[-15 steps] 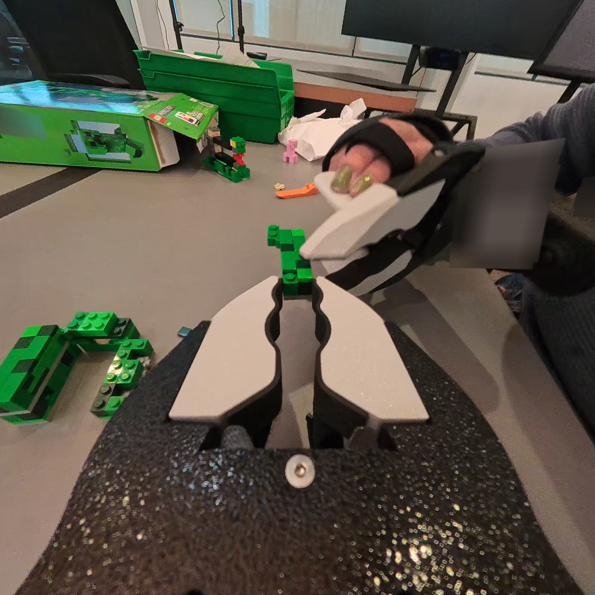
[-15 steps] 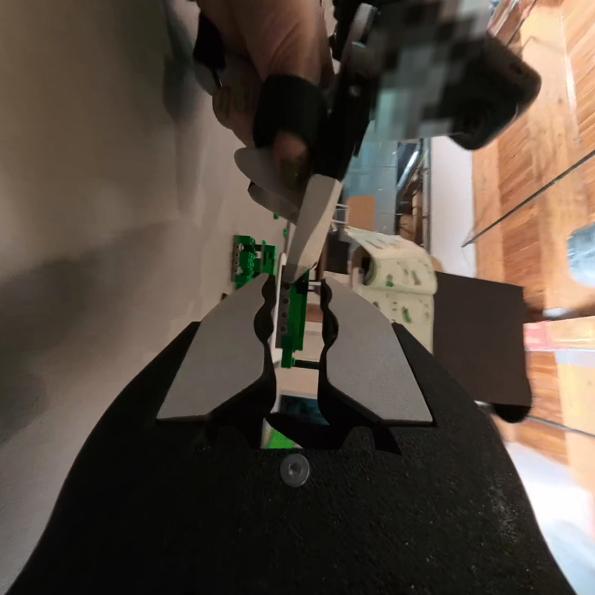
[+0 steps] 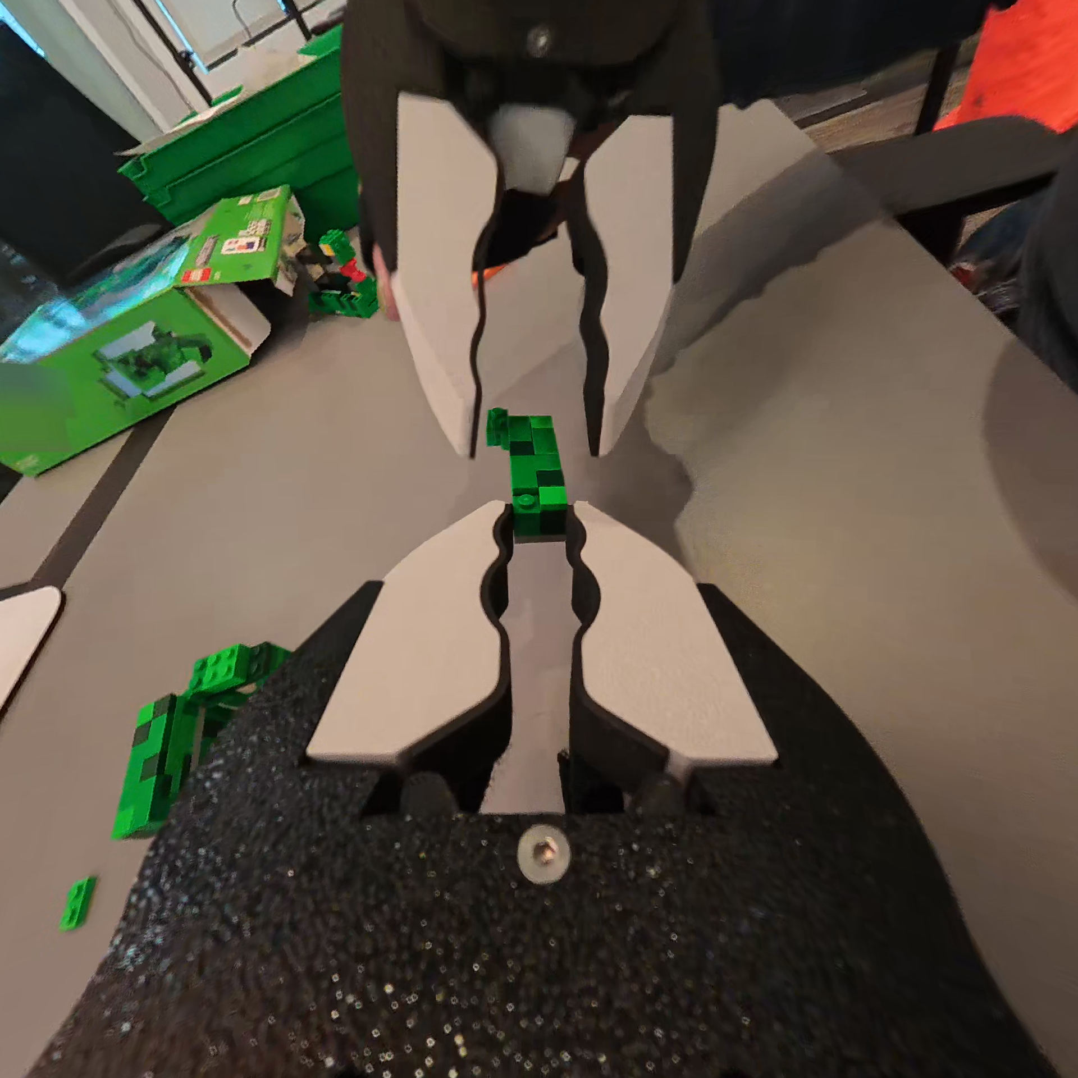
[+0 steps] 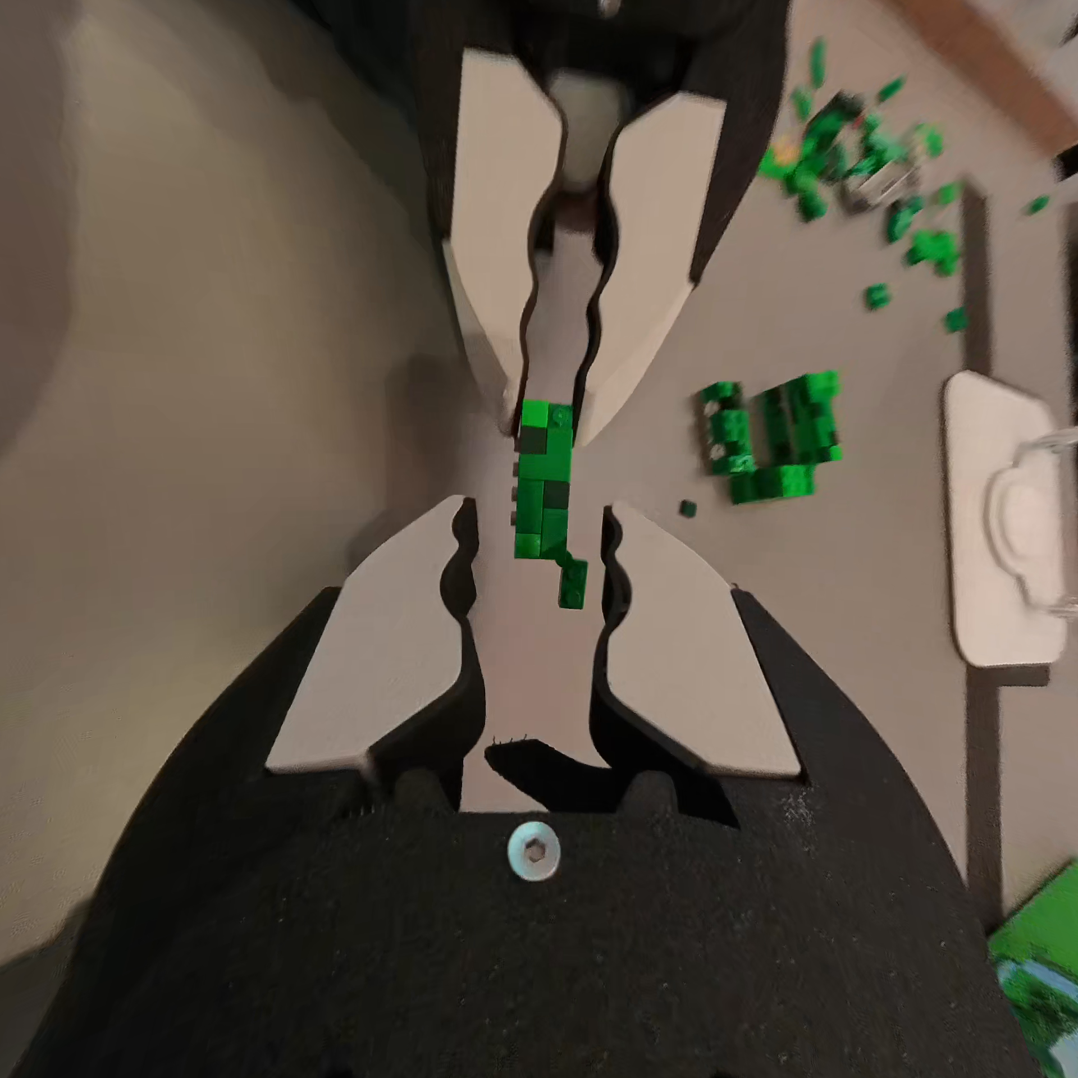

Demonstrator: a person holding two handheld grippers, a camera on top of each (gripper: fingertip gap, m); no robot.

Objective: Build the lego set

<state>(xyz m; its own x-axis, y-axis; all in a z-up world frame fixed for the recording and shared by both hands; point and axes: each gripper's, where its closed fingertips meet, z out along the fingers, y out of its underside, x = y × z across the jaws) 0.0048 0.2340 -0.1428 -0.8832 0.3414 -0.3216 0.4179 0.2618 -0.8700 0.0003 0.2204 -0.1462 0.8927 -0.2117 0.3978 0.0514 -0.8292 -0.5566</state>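
1. In the left wrist view, our left gripper (image 3: 539, 513) clamps its two fingertips on the near end of a narrow green brick strip (image 3: 535, 466). The strip reaches forward above the grey table (image 3: 816, 525).

2. Facing it in that view, the right gripper (image 3: 532, 454) points back toward us with its jaws spread apart. Their tips stand on either side of the strip's far end, and we see a gap on each side.

3. To the left in that view lie a larger green assembly (image 3: 175, 746), partly hidden by the gripper body, and one small green plate (image 3: 77, 910) nearer us. Farther back sit an opened green box (image 3: 128, 338), a small build with red parts (image 3: 341, 280) and green bins (image 3: 251, 140).

4. In the right wrist view, our right gripper (image 4: 539, 507) is spread wide, and the green brick strip (image 4: 545, 490) hangs between its tips without touching either finger. A short offset piece steps off the strip's near end.

5. Beyond it in that view, the left gripper (image 4: 545, 417) pinches the strip's far end between its fingertips.

6. To the right in that view rest the larger green assembly (image 4: 770, 443), a tiny dark green piece (image 4: 688, 508), a scatter of loose green bricks (image 4: 863, 151), blurred, and a white pad (image 4: 991, 525) at the table's edge.
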